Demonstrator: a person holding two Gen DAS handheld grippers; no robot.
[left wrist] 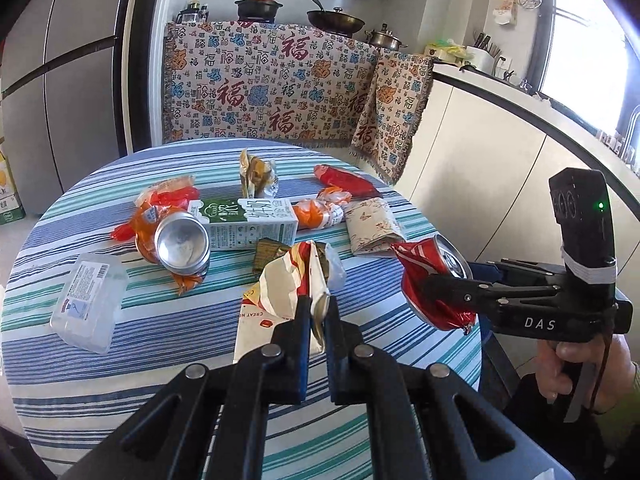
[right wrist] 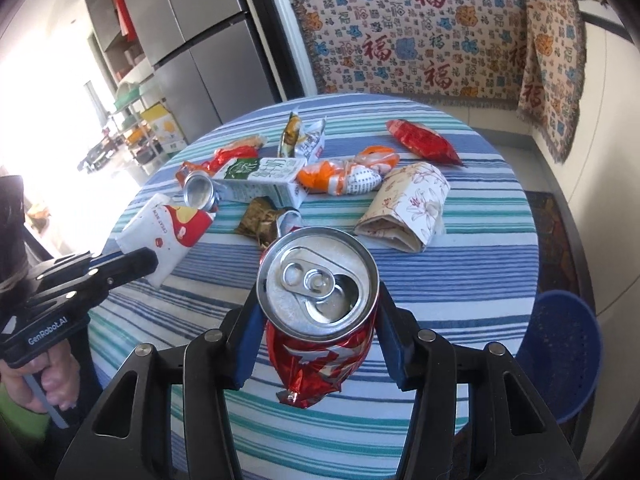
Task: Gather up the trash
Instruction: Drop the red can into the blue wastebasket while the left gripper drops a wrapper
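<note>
My left gripper (left wrist: 318,304) is shut on the edge of a white and red paper bag (left wrist: 288,284), which hangs a little above the striped table (left wrist: 120,364). The right wrist view shows the same left gripper (right wrist: 138,264) and bag (right wrist: 164,228) at the left. My right gripper (right wrist: 318,316) is shut on a crushed red can (right wrist: 320,356), silver top facing the camera, lifted over the table's near side. In the left wrist view the right gripper (left wrist: 426,282) holds the can (left wrist: 420,268) past the table's right edge.
On the table lie a green and white milk carton (left wrist: 248,220), a silver can on its side (left wrist: 182,244), orange wrappers (left wrist: 320,212), a red packet (left wrist: 344,178), a floral paper roll (left wrist: 372,224) and a clear plastic box (left wrist: 90,300). A blue basket (right wrist: 560,356) stands beside the table.
</note>
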